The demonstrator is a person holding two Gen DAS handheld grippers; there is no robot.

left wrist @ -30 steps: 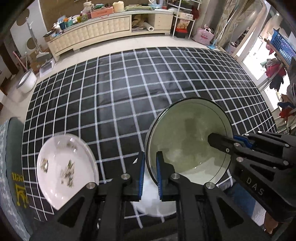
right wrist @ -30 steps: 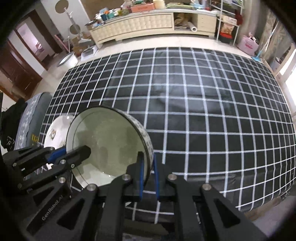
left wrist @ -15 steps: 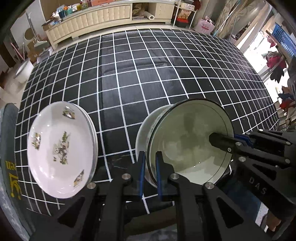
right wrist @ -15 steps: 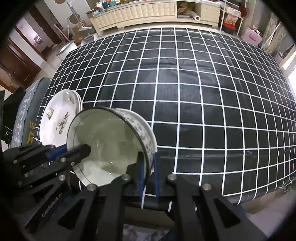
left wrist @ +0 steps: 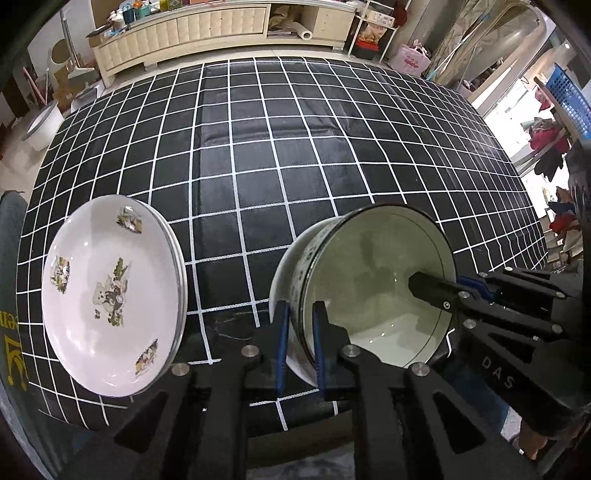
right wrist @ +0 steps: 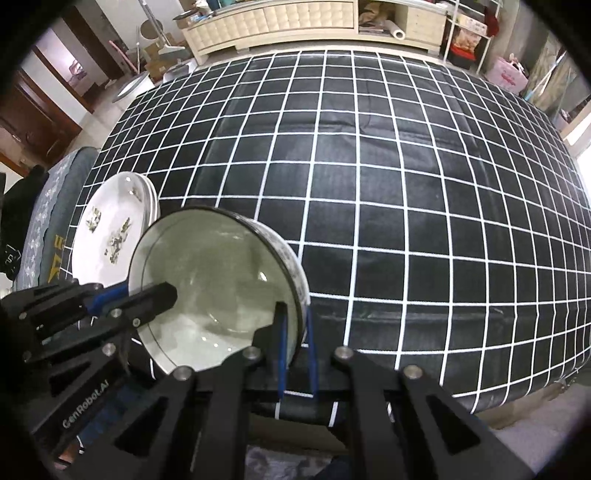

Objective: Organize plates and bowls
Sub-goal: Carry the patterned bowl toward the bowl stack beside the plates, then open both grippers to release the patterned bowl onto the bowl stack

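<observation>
Nearest the cameras, both grippers grip one bowl (left wrist: 373, 288) by opposite sides of its rim. The left gripper (left wrist: 299, 328) has its jaws clamped on the rim's left side, one blue pad inside the wall and one outside. The right gripper (right wrist: 295, 332) has its jaws clamped on the rim's right side in the same way. The bowl is pale inside, with a dark rim line and a small pattern on its outer wall, and it sits near the front edge of the tabletop (left wrist: 295, 147); whether its base touches the cloth cannot be told. In the left wrist view a second white rim shows just under and left of it, so it may be nested in another bowl. To its left, close beside it, lies a stack of white plates (left wrist: 110, 291) printed with small pictures. Beyond, the black cloth with white grid lines stretches away bare. Past the tabletop's far edge stands a long cream sideboard (left wrist: 184, 26) with clutter on top.
</observation>
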